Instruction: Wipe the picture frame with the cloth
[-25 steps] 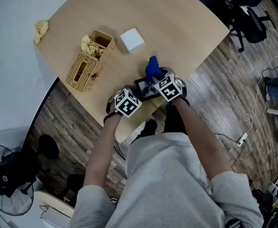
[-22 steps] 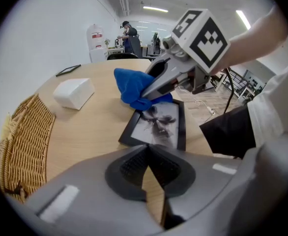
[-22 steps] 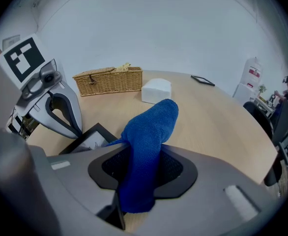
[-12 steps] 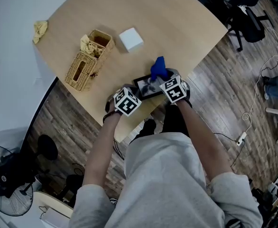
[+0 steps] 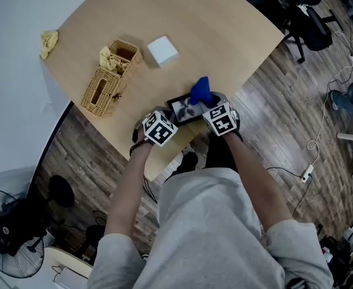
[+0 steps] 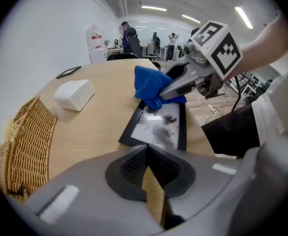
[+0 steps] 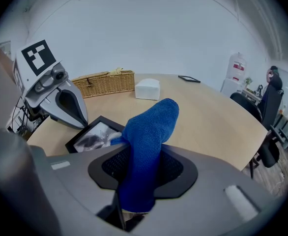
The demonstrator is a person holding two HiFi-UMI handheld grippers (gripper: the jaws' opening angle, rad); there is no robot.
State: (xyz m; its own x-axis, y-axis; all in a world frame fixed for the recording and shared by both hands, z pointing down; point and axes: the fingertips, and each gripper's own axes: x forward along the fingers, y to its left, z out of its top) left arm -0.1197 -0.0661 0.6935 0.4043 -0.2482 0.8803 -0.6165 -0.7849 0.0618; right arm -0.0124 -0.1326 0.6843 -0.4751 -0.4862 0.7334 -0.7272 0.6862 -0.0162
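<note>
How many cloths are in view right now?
3: blue cloth in the right tongs; yellow cloth in the basket; yellow rag at the table's left edge. Basket may hide more.

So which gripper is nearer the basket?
Left. The left gripper sits at the frame's left end, with the basket off to its left. The right gripper, shut on the cloth, is at the frame's other end, farther from the basket.

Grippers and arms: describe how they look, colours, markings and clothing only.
The left gripper and the right gripper are alike: smooth grey plastic shells tapering to the jaws, with dark ribbed pads inside. Each carries a white cube with black square markers and a small white strip on the shell. The person wears a light grey short-sleeved top; the forearms are bare.
</note>
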